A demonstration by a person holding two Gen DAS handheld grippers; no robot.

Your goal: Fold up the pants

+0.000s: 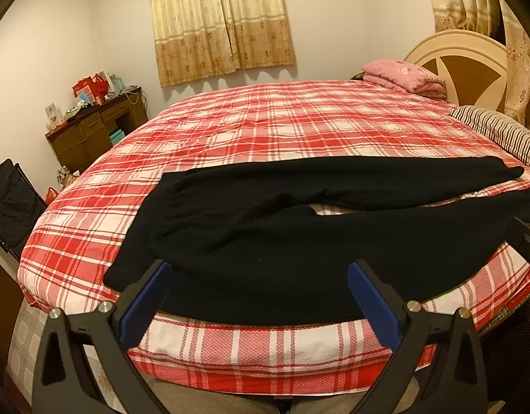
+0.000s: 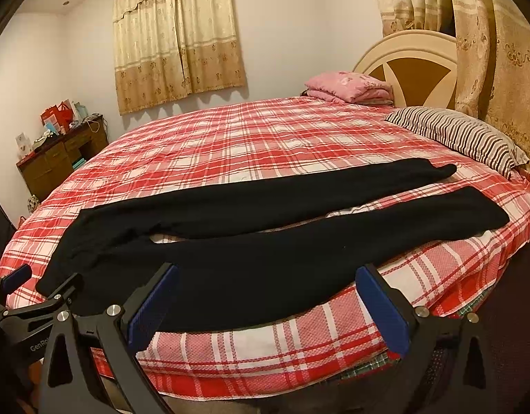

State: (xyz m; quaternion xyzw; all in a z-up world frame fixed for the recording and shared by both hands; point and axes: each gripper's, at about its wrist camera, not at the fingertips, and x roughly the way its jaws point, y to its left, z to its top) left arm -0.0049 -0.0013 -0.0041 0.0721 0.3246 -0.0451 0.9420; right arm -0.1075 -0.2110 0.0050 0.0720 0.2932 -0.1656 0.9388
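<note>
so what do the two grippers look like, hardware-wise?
Both match: the left gripper and right gripper have black angular frames with triangular cut-outs, silver round bolts and flat blue finger pads. White "GenRo…" lettering, cut off, shows on the left one in the right wrist view. No cables visible.

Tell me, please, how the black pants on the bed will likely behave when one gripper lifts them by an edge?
The black pants lie flat and slightly creased on the plaid bedspread, so they will probably droop limply. Their long, separate legs may trail and drag. The matte knit looks unlikely to slip.
</note>
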